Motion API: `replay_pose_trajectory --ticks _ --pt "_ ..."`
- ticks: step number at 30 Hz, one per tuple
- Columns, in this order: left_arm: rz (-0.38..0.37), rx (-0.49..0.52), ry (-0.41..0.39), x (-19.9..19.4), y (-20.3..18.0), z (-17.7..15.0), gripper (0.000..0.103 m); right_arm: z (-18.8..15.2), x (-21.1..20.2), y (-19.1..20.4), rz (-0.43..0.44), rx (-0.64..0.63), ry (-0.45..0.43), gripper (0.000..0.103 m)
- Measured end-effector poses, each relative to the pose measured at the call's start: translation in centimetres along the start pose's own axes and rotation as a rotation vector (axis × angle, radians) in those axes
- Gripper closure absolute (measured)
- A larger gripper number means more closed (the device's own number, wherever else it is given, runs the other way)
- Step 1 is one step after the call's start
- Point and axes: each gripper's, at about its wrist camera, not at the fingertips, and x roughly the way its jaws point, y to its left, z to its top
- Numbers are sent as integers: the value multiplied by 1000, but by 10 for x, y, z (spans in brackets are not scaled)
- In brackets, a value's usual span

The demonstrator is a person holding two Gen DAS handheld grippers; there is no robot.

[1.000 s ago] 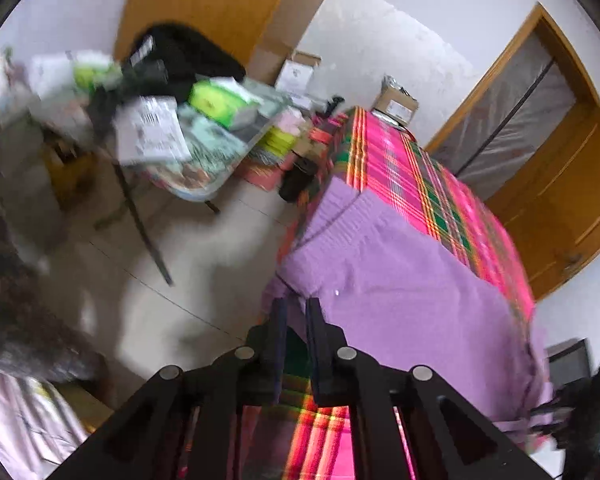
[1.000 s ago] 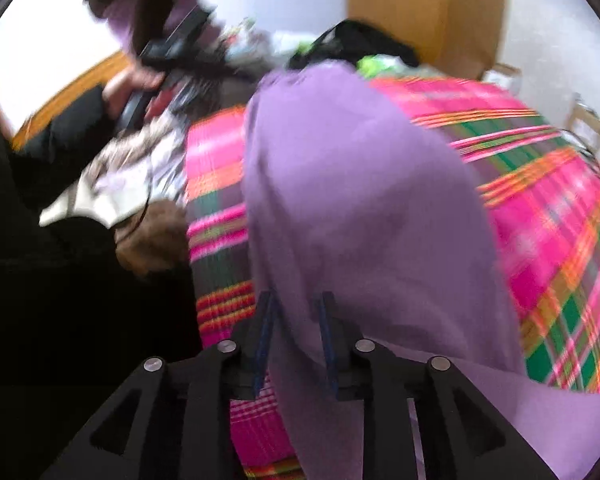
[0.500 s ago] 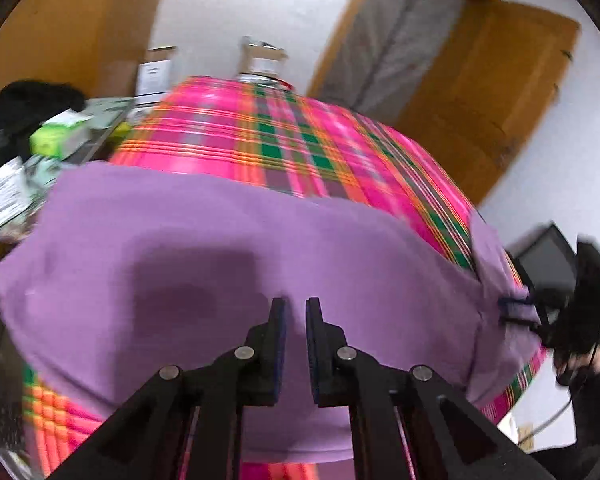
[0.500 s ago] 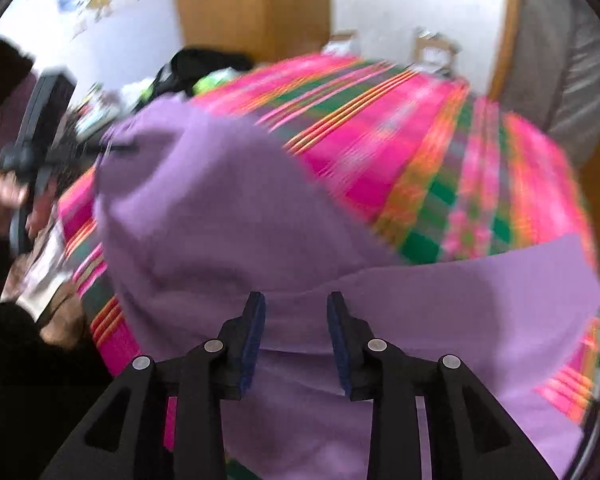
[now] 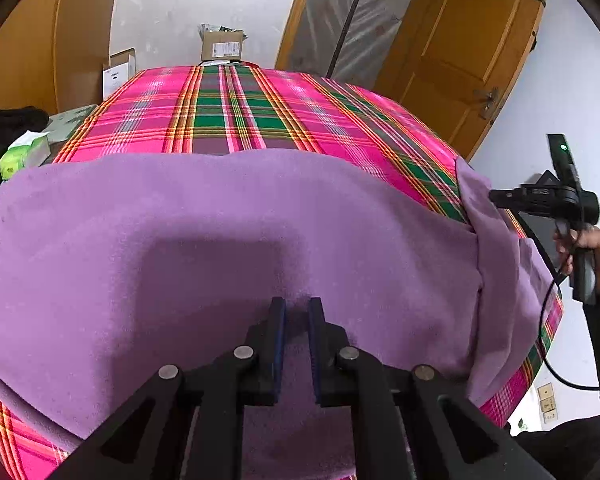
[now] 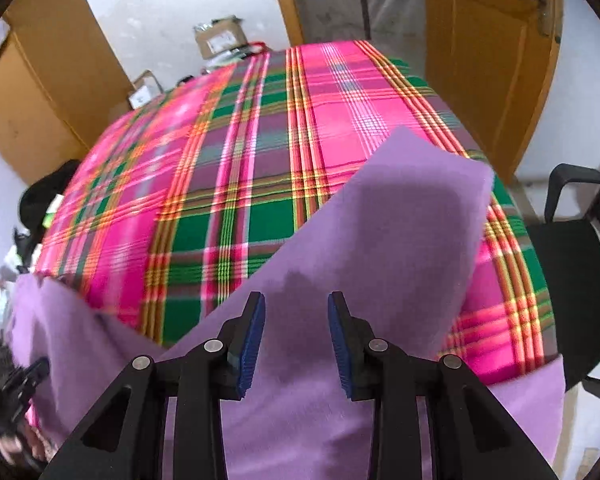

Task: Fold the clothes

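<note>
On the plaid-covered desk [image 5: 236, 120] lies the purple garment [image 5: 220, 232], spread flat, one part folded. Soft, light, limp fleece; best taken at edges or corners. Left gripper [image 5: 296, 312] jaws near-together, grip undeterminable; right gripper [image 6: 296, 320] jaws apart.

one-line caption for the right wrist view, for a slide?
Open right tool above a purple garment on the plaid-covered table.

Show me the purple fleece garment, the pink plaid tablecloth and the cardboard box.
purple fleece garment [image 5: 228, 216], left wrist view, flat middle.
pink plaid tablecloth [image 6: 228, 168], right wrist view, bare centre.
cardboard box [image 5: 222, 46], left wrist view, labelled front.
</note>
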Motion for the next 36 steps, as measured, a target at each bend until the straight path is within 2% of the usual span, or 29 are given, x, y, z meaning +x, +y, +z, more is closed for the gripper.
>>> replay_pose_trajectory --ticks 7,10,13,14,15,18,21,23,26,28,33,36 --pt "24 17 -14 -2 -2 -5 92 9 42 32 -60 -1 36 69" --pt "24 16 -22 0 -2 -4 92 6 45 41 -98 -37 46 66" --pt "23 16 -30 0 -3 -5 92 0 44 47 -129 -102 35 76" --pt "22 15 -31 0 -2 -5 92 -1 41 43 -110 -84 33 90" --pt "20 14 -31 0 -2 -5 92 -2 39 38 -90 -66 32 99" --pt "9 9 -32 -1 -1 -5 92 -7 22 22 -32 -20 -3 99" --pt "0 4 -33 -1 0 -5 92 -16 -11 2 16 32 -78 99" --pt "-2 3 -32 -1 0 -5 92 -29 -45 -16 23 78 -144 99" --pt "-2 9 -26 -1 0 -4 92 -53 -79 -32 14 134 -195 99" --pt "-1 17 -17 -1 0 -3 92 -81 -100 -46 4 199 -218 99" --pt "2 26 5 0 -1 0 92 -147 -104 -73 -48 334 -141 97" --pt "8 34 18 -1 -2 0 92 -167 -100 -95 -95 414 -96 95"
